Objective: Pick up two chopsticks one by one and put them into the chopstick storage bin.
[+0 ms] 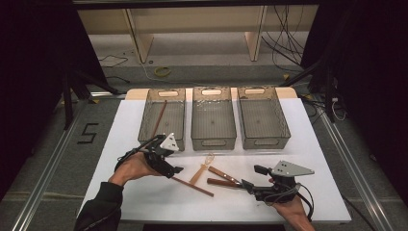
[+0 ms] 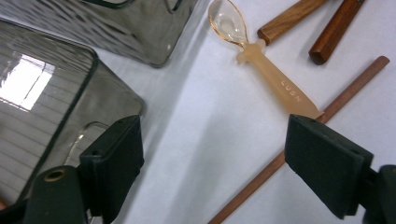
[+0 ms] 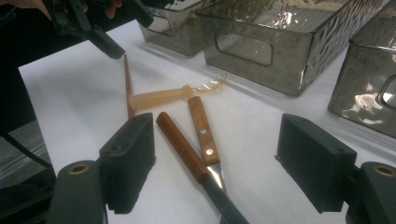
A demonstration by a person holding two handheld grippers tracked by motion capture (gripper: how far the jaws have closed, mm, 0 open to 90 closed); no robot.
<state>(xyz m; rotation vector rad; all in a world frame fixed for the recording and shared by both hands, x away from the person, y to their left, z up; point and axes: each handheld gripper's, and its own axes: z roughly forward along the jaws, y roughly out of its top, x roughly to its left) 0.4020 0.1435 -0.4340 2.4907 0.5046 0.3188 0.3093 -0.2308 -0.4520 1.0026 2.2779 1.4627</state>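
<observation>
Three ribbed bins [image 1: 213, 141] are sitting in a row at mid-frame.
A brown stick [image 1: 159, 118] is leaning inside the leftmost bin [image 1: 176, 122]; cables [image 1: 284, 43] and a yellow loop [image 1: 162, 71] are lying above.

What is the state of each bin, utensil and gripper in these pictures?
Left bin: holds one chopstick.
Middle bin: empty.
Right bin: empty.
Loose chopstick: flat on table, not held.
Spoon: flat on table.
Two knives: flat, side by side.
Left gripper: open, holds nothing.
Right gripper: open, holds nothing.
</observation>
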